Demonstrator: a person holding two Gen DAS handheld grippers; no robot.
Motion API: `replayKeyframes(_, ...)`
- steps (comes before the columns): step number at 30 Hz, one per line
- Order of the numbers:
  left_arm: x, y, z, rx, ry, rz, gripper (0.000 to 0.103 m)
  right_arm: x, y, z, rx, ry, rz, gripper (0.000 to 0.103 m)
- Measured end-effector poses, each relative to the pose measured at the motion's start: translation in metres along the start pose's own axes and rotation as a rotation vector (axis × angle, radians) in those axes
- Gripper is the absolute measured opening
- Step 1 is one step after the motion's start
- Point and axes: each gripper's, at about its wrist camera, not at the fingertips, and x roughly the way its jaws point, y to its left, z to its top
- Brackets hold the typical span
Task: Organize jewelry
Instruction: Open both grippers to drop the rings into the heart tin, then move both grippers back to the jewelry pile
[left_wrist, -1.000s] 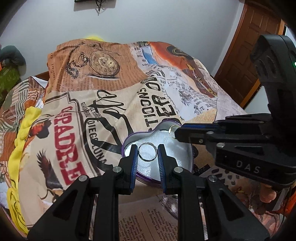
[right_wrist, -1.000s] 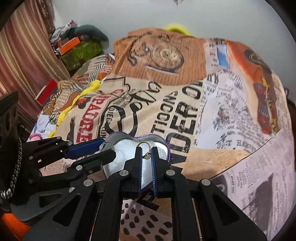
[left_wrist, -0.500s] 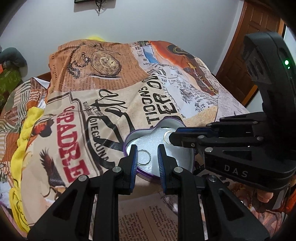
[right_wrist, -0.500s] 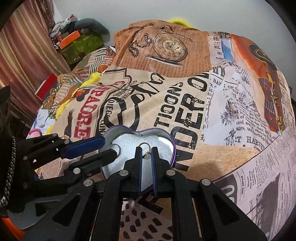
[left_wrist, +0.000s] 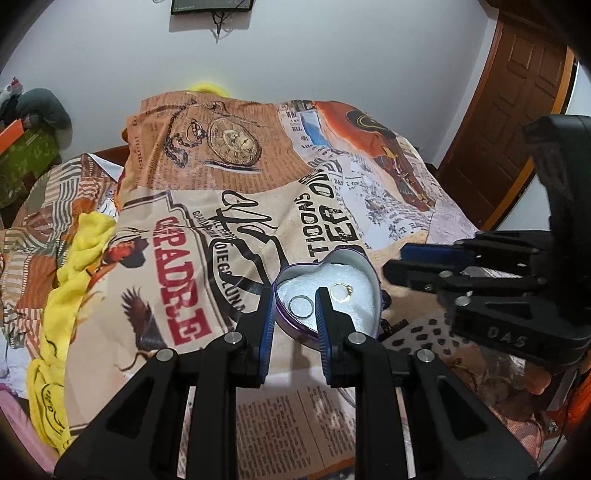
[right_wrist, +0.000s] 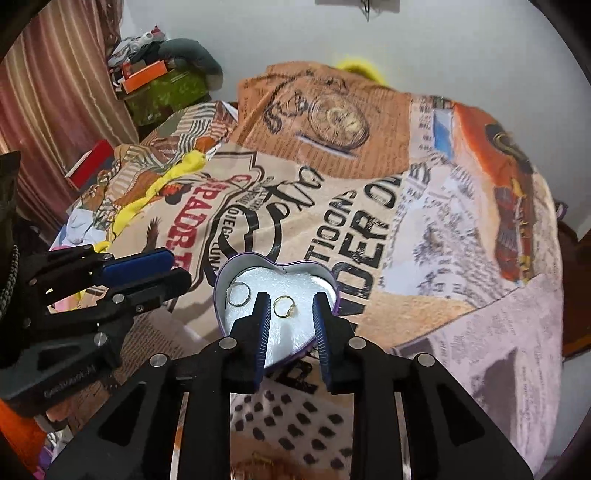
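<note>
Rings rest in a purple heart-shaped tin (right_wrist: 334, 295) on a printed bedspread (right_wrist: 424, 236) — a silver band (right_wrist: 239, 294) on the left of the white foam, a gold ring (right_wrist: 284, 306) near its middle. To finish the drop cleanly, each gripper should lift straight off without nudging the tin. The right gripper (right_wrist: 291, 306), its jaws just opened, holds nothing; the gold ring lies free below. The left gripper (left_wrist: 294, 308) stands slightly parted and empty — touching neither ring.

A silver ring (right_wrist: 239, 294) and a gold ring (right_wrist: 283, 307), seemingly stone-set, lie flat, apart, in a purple heart-shaped tin (right_wrist: 221, 275).
</note>
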Motion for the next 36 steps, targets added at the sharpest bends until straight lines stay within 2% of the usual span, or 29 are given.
replayKeyframes(9, -0.029, -0.024, -0.01, 0.034, -0.015, -0.008, 0.022, -0.046, 0.0, -0.015, 0.001, -0.066, -0.045, 0.021)
replayKeyframes(16, -0.04, -0.046, -0.026, 0.071, 0.005, -0.026, 0.023, -0.069, -0.009, -0.036, 0.021, -0.085, -0.073, 0.021)
replayKeyframes(36, -0.018, -0.117, -0.079, 0.122, 0.148, -0.134, 0.023, -0.093, -0.047, -0.108, 0.075, -0.062, -0.133, 0.021)
